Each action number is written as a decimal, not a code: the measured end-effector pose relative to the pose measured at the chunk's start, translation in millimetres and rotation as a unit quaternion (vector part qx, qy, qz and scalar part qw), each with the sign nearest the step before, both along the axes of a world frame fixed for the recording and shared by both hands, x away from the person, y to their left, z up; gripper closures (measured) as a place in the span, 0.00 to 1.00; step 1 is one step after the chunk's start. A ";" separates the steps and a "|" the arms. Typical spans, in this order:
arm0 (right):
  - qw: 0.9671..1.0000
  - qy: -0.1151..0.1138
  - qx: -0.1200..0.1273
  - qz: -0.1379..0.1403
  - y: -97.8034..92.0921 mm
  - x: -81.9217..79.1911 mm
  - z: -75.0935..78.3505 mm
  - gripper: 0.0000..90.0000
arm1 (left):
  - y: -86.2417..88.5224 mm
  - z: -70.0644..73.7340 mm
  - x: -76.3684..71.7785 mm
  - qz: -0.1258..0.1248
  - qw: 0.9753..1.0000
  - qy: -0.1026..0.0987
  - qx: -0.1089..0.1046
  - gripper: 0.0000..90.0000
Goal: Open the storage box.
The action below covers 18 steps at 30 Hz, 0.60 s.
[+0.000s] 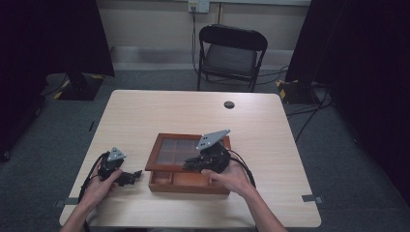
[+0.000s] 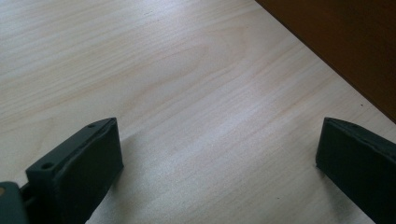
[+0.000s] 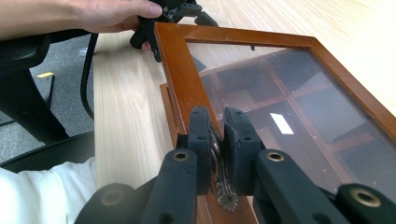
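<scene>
status: lid-lifting work on the wooden box [image 1: 188, 166], in progress.

1. right gripper [image 3: 217, 140]. in the right gripper view the two black jaws are pressed together on the small metal clasp [image 3: 222, 186] fixed to the front edge of the glass lid [image 3: 280, 93]. the pinch looks firm: the ornament sits squarely between the pads.

2. lid. the lid frame is tilted up at its front edge and stands apart from the box body beneath it. in the high view the open front compartments are exposed below the raised edge, and the far edge of the lid sits low, presumably at the hinge. judgement: the opening is started but well short of complete; the lid has most of its swing left.

3. left gripper [image 1: 130, 178]. it rests low over the table [image 1: 145, 116] just beside the left wall of the box, not touching it. in the left gripper view the jaws are spread wide with bare tabletop between them and the brown box wall at the upper right. it holds nothing.

4. remaining work, as judged: raise the lid further towards the far side. the left gripper is placed where it could steady the box if the body shifts.

5. box position: near-centre of the table, towards the person's edge.
</scene>
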State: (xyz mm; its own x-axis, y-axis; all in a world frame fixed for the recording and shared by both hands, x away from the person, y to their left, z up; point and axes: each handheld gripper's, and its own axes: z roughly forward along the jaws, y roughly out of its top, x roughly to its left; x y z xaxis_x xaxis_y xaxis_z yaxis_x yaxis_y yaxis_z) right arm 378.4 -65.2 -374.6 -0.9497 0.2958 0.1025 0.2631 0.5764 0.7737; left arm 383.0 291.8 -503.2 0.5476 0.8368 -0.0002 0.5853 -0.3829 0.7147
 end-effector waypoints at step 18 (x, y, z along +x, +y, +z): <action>1.000 -0.002 0.004 -0.003 -0.8 6.4 12.1 0.91 | -0.3 -0.2 -0.1 0.001 1.000 0.000 -0.003 0.00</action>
